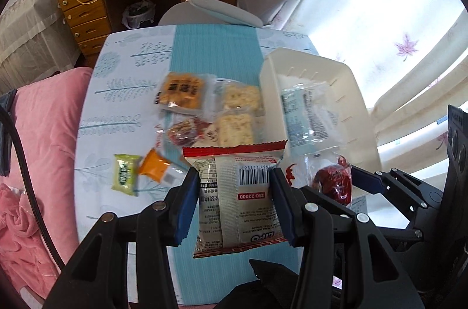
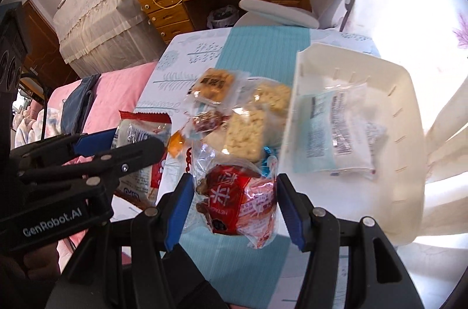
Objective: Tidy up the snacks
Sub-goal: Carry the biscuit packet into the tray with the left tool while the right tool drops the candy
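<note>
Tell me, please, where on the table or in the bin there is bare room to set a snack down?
The far table beyond the snack pile is bare, as is the left strip past the green packet. The bin holds one packet, with room at its far end. The middle is crowded.

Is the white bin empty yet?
No. The white bin already holds one clear-wrapped packet lying flat on its floor.

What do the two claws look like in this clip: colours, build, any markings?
Both claws are black plastic linkages with silver pivot pins and blue ribbed pads. The left claw shows white "GenRobot.AI" lettering on its body in the right wrist view. The right claw matches it; its housing carries round lens-like openings.
</note>
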Available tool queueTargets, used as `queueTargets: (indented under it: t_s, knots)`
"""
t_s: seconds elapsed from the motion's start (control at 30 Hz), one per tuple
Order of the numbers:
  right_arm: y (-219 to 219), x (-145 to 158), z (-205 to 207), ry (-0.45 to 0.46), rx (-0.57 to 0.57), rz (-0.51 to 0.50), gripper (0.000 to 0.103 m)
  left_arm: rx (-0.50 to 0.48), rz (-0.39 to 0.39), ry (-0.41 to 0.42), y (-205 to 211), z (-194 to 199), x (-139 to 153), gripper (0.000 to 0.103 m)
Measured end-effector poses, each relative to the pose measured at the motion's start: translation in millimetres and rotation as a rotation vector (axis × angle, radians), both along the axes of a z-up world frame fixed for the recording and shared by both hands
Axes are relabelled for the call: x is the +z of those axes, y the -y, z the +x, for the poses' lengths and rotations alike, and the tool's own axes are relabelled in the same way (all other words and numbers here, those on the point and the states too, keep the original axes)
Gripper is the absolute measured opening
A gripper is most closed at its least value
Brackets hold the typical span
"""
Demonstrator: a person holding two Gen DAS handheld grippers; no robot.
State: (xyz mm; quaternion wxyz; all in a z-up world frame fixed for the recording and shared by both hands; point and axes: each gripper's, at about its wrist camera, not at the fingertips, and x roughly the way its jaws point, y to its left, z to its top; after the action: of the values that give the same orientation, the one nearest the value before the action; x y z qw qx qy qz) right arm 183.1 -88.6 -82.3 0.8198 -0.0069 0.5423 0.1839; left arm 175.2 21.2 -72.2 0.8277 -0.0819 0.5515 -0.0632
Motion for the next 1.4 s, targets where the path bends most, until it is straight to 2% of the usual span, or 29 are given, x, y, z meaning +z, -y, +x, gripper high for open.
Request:
queueTargets:
  t_s: [0.6, 0.87, 0.9, 0.97, 1.0, 1.17, 1.4]
  knots:
    - [112.3, -5.3, 12.0, 0.002, -0.057, -0.035, 0.058, -0.002, -0.044, 0.003, 100.9, 24.3, -12.7, 0.047]
    - [151.7, -12.7, 18.1, -0.019, -0.109, -0.021, 0.058, -0.019, -0.052, 0.005, 135.7, 37.7, -19.0, 0.048]
    - [155.3, -13.8, 19.0, -0.024, -0.112, -0.017, 0.058, -0.026, -0.061, 0.006, 138.3, 38.9, -19.4, 0.051]
    - [160.1, -15.7, 20.3, -0.032, -0.111, -0.010, 0.059, -0.023, -0.076, 0.007, 140.7, 40.3, -19.8, 0.072]
    - [161.2, -16.8, 21.0, -0.037, -0.111, -0.010, 0.060, -0.013, -0.071, 0.009, 141.1, 40.2, -19.5, 0.076]
    - [165.2, -24.7, 26.0, -0.079, -0.116, 0.013, 0.067, 0.020, -0.051, -0.003, 136.5, 39.2, -21.0, 0.078]
    - [161.0, -26.2, 23.7, -0.081, -0.106, 0.046, 0.068, 0.070, -0.059, -0.013, 121.2, 30.0, -21.5, 0.078]
